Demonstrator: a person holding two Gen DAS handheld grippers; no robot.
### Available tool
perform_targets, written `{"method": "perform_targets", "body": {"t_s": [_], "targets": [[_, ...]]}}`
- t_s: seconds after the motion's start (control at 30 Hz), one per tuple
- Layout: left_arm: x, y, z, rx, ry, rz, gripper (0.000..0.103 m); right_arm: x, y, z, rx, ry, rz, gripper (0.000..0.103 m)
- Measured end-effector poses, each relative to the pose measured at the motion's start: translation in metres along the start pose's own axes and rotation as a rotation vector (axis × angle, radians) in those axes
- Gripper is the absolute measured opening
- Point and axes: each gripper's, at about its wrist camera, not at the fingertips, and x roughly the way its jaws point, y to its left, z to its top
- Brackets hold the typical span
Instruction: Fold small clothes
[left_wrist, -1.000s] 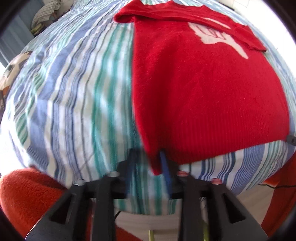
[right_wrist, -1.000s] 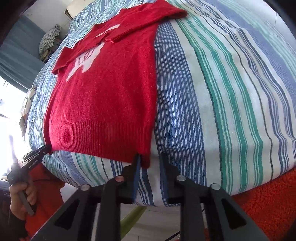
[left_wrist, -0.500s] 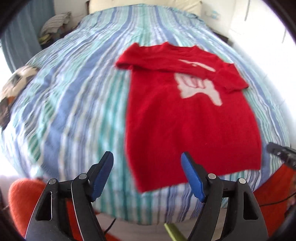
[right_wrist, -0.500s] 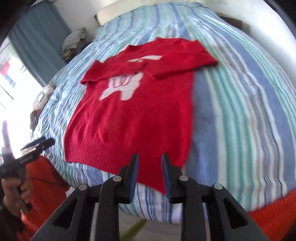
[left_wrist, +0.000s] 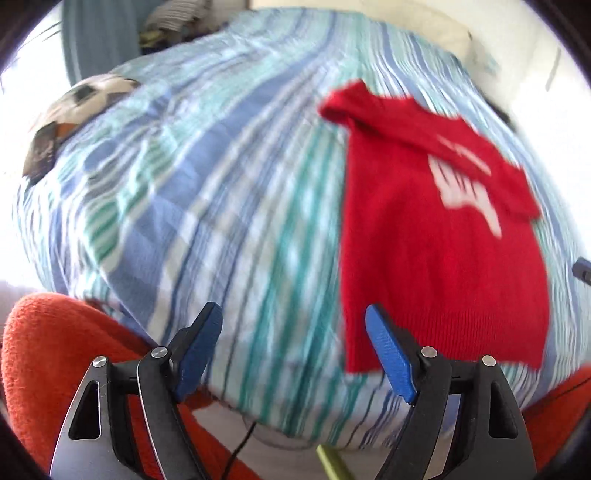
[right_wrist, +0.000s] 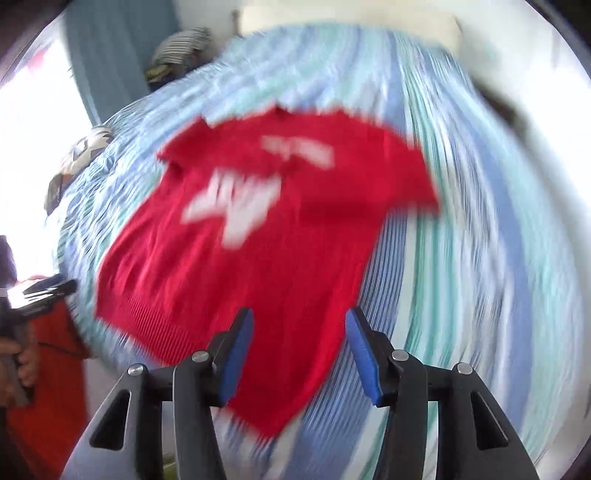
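Note:
A small red sweater (left_wrist: 436, 236) with a white print lies flat on the striped bed, sleeves folded across its chest. It also shows in the right wrist view (right_wrist: 258, 236). My left gripper (left_wrist: 293, 350) is open and empty, raised above the bed's near edge, left of the sweater's hem corner. My right gripper (right_wrist: 299, 350) is open and empty, above the hem's right corner. Both views are blurred by motion.
The bed (left_wrist: 207, 206) has a blue, green and white striped cover. A black and white patterned item (left_wrist: 74, 107) lies at its left edge. An orange fleece (left_wrist: 48, 354) is at the near left. A pile of clothes (right_wrist: 177, 48) sits beyond the bed.
Both grippers let go of the sweater's hem corners, opened and pulled up and back from the bed. The left opened first, the right after it.

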Motion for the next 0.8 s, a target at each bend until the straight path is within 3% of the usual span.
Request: {"method": "perform_targets", "body": {"t_s": [0.13, 0.23, 0.3, 0.33, 0.37, 0.4, 0.47, 0.57, 0.7, 0.8], "targets": [[0.006, 0.016, 0.007, -0.03, -0.033, 0.047, 0.082, 0.046, 0.015, 0.059, -0.205, -0.009, 0.024, 0.052], [0.021, 0.025, 0.008, -0.061, 0.012, 0.05, 0.082, 0.104, 0.029, 0.077, -0.298, 0.069, -0.014, 0.052], [0.024, 0.033, 0.007, -0.075, 0.027, 0.054, 0.082, 0.139, 0.03, 0.079, -0.293, 0.119, -0.06, 0.05], [0.024, 0.035, 0.007, -0.082, 0.03, 0.057, 0.082, 0.148, 0.023, 0.079, -0.253, 0.131, -0.065, 0.043], [0.028, 0.035, 0.009, -0.091, 0.031, 0.058, 0.082, 0.145, 0.011, 0.082, -0.185, 0.108, -0.062, 0.012], [0.027, 0.034, 0.009, -0.098, 0.031, 0.055, 0.082, 0.136, -0.003, 0.085, -0.112, 0.075, -0.05, 0.003], [0.028, 0.037, 0.009, -0.115, 0.033, 0.049, 0.082, 0.099, -0.049, 0.086, 0.062, -0.026, -0.046, 0.003], [0.036, 0.038, 0.011, -0.126, 0.047, 0.044, 0.082, 0.039, -0.144, 0.07, 0.282, -0.132, -0.136, 0.003], [0.042, 0.03, 0.01, -0.1, 0.067, 0.05, 0.082, -0.022, -0.26, 0.027, 0.497, -0.17, -0.313, 0.003], [0.041, 0.019, 0.008, -0.05, 0.059, 0.07, 0.082, -0.043, -0.315, -0.001, 0.64, -0.176, -0.358, 0.003]]}}
